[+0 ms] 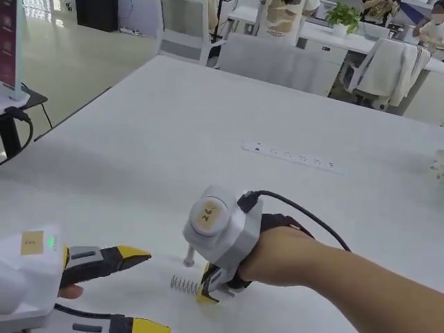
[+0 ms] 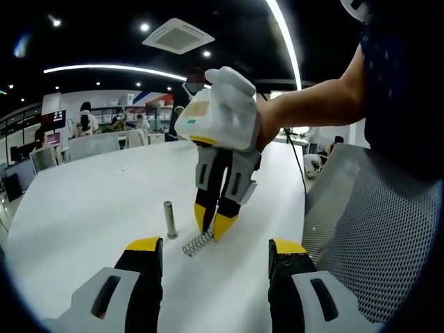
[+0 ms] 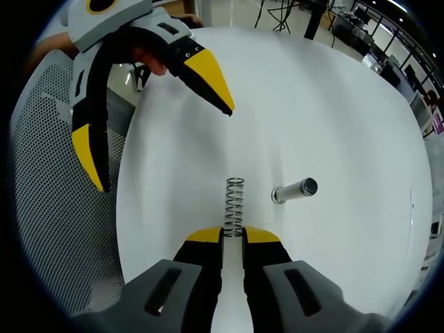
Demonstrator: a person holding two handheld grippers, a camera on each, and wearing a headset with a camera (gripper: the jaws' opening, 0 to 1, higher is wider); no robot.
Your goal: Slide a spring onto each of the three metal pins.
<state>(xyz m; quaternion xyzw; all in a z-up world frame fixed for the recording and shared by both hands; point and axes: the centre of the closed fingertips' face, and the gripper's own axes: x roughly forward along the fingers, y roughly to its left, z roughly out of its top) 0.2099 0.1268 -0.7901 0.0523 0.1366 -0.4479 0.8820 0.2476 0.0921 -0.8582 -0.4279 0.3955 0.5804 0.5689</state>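
A short metal pin [image 1: 189, 255] stands upright on the white table [image 1: 208, 125]. Just to its right, my right gripper [image 1: 207, 291] points down and is shut on one end of a small coil spring [image 1: 183, 283], whose free end slants toward the tabletop. The right gripper view shows the spring [image 3: 234, 202] sticking out from between the shut jaws of the right gripper [image 3: 234, 234], with the pin [image 3: 295, 189] beside it. My left gripper [image 1: 158, 291] stands open at the lower left, holding nothing. From the left gripper [image 2: 215, 246], the spring [image 2: 198, 243] and the pin [image 2: 168, 219] lie just ahead.
A flush power strip [image 1: 291, 156] is set into the table further back. Chairs and desks [image 1: 388, 62] stand beyond the far edge. A grey mesh chair [image 2: 361, 229] is close beside the near table edge.
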